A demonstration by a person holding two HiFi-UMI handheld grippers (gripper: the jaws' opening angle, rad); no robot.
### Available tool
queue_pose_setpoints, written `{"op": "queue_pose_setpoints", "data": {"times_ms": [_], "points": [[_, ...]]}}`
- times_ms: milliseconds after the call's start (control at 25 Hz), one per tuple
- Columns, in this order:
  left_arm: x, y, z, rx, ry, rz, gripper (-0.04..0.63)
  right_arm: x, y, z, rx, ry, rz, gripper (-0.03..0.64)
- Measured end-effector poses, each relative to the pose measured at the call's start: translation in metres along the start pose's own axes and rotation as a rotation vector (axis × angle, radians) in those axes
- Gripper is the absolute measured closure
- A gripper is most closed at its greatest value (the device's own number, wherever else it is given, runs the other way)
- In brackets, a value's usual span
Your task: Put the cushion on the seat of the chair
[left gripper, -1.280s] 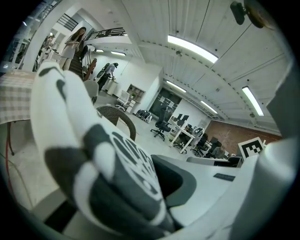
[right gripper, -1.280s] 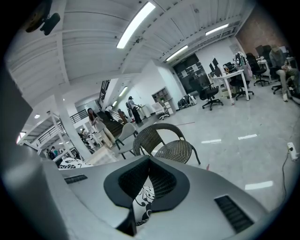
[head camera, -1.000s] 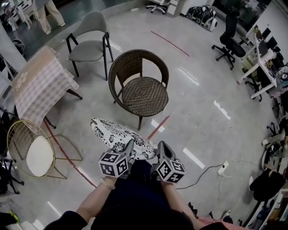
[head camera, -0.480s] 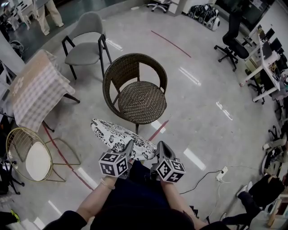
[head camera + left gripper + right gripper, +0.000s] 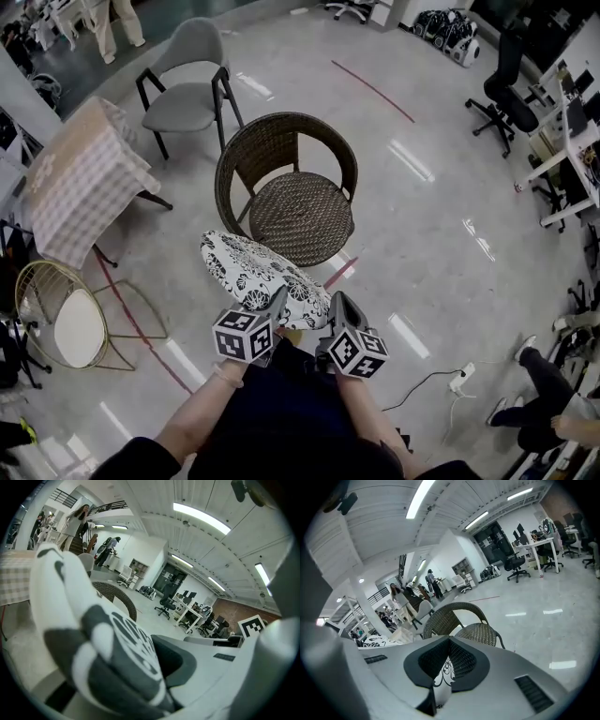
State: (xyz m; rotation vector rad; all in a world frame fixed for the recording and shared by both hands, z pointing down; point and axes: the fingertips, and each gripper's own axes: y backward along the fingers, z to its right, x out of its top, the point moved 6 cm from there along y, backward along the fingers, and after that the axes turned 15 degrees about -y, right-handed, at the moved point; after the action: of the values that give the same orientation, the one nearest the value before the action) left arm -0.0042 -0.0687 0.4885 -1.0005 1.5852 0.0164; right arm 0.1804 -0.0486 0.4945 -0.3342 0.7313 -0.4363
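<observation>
Head view: the cushion (image 5: 255,275) hangs in the air just short of the wicker chair (image 5: 302,217), whose seat is bare. The left hand-held gripper (image 5: 277,302) and right hand-held gripper (image 5: 335,306) clamp its near edge.

Left gripper view: jaws clenched on the patterned fabric.

Right gripper view: jaws pinch a fabric fold, with the chair ahead.

Remaining, by judgement: carry over the seat, lower, release.

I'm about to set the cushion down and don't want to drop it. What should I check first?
1. Left gripper shut on cushion: ok.
2. Right gripper shut on cushion: ok, fabric sits between its pads.
3. Chair seat bare: ok.
4. Cushion over the seat: not ok, it hangs mostly in front of the chair.
5. Cushion level: cannot tell.
</observation>
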Motion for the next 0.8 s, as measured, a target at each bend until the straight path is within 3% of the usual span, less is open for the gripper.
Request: {"op": "queue_pose_setpoints", "data": {"times_ms": [440, 800], "points": [[0.017, -0.030, -0.009, -0.059, -0.059, -0.040, 0.568, 0.009, -0.008, 0.011, -0.031, -0.050, 0.037, 0.622], [0.037, -0.067, -0.025, -0.105, -0.052, -0.064, 0.568, 0.023, -0.031, 0.011, -0.075, -0.060, 0.048, 0.622]]}}
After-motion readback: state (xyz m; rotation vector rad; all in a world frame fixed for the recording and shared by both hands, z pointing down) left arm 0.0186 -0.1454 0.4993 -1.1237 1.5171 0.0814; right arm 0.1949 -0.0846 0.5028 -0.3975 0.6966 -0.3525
